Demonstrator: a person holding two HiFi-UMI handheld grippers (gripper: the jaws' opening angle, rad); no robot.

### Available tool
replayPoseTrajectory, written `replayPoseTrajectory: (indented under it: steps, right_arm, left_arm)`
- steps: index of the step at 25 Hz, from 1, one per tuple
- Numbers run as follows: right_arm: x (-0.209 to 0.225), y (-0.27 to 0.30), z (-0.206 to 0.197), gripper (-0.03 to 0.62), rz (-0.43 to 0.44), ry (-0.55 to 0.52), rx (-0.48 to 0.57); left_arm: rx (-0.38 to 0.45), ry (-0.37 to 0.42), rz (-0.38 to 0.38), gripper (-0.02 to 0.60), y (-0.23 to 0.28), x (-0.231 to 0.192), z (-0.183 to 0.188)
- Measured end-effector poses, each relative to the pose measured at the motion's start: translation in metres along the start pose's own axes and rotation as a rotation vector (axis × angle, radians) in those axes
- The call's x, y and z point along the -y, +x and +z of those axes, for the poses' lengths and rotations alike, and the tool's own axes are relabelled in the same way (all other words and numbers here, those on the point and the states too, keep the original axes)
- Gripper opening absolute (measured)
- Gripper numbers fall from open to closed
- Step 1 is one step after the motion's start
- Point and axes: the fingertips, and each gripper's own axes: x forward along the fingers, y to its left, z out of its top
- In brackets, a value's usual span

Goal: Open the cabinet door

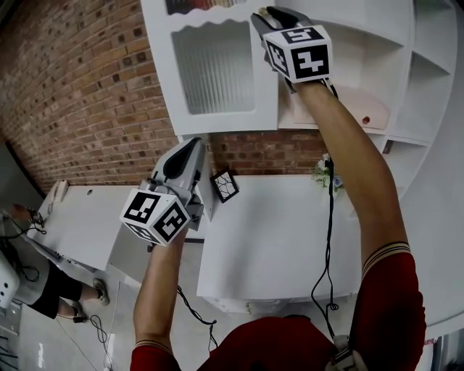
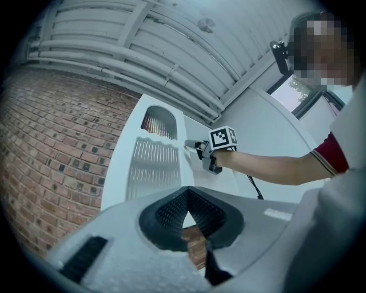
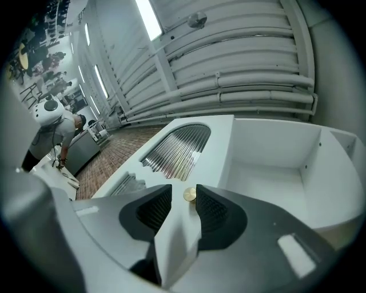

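Observation:
The white cabinet door (image 1: 217, 72) has a ribbed glass panel and a small gold knob (image 3: 189, 195) near its right edge. My right gripper (image 1: 264, 16) is raised to that edge. In the right gripper view its jaws (image 3: 184, 191) stand open, the knob lies between the fingertips, and neither pad presses on it. My left gripper (image 1: 196, 143) hangs lower, in front of the brick wall, pointing up at the cabinet. Its jaws (image 2: 187, 191) are shut with nothing in them. The left gripper view shows the door (image 2: 151, 166) and the right gripper (image 2: 191, 144) at its edge.
Open white shelves (image 1: 406, 80) lie to the right of the door, one holding a pink board (image 1: 366, 116). Below are a white table (image 1: 275, 239) with a small frame (image 1: 225, 186) and flowers (image 1: 322, 172). A person (image 1: 43, 290) bends at lower left beside the brick wall (image 1: 80, 87).

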Motion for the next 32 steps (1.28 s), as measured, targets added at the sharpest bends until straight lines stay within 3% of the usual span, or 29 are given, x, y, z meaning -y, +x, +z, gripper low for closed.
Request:
replayPoseTrajectory:
  steps: [12, 18, 32]
  right_arm:
    - [0.004, 0.011, -0.008, 0.119, -0.057, -0.014, -0.068]
    - [0.010, 0.014, -0.013, 0.074, -0.104, -0.049, -0.096]
    - [-0.012, -0.019, 0.016, 0.081, -0.154, -0.147, -0.126]
  left_arm:
    - [0.002, 0.004, -0.005, 0.000, -0.013, -0.004, 0.001]
    - [-0.004, -0.014, 0.001, 0.000, -0.022, -0.008, -0.004]
    - [-0.013, -0.044, -0.058, 0.000, -0.030, 0.016, -0.018]
